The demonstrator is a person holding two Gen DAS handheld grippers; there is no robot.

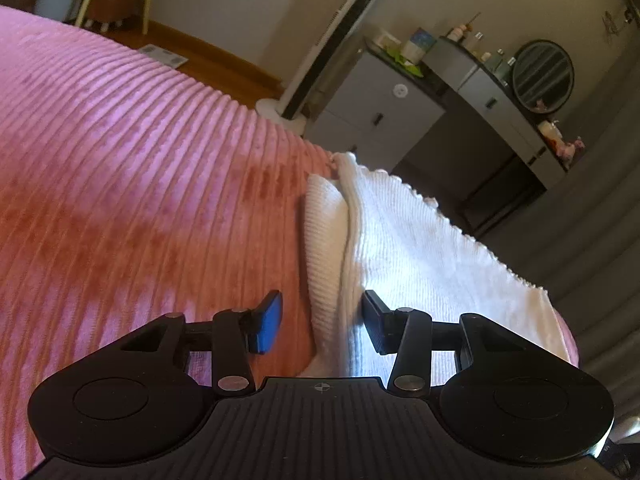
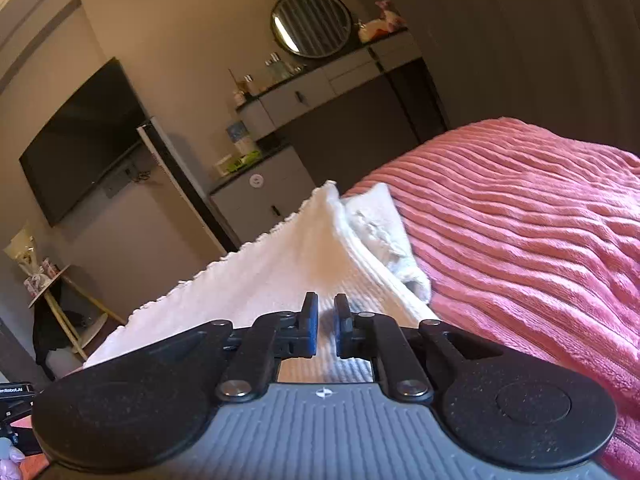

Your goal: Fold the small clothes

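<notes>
A white ribbed garment lies on the pink ribbed bedspread, close to the bed's edge. One part of it is folded over, leaving a narrower flap on the left. My left gripper hovers over the garment's near end with its jaws open. The fold line runs between the pads and neither pad presses on the cloth. In the right wrist view the same garment rises to a ridge ahead. My right gripper sits low over the garment with only a narrow gap between its blue pads, and nothing is pinched in it.
The bedspread stretches away to the right. Beyond the bed's edge stand a grey cabinet, a dresser with a round mirror, a wall television and a small side table. Wooden floor shows past the bed.
</notes>
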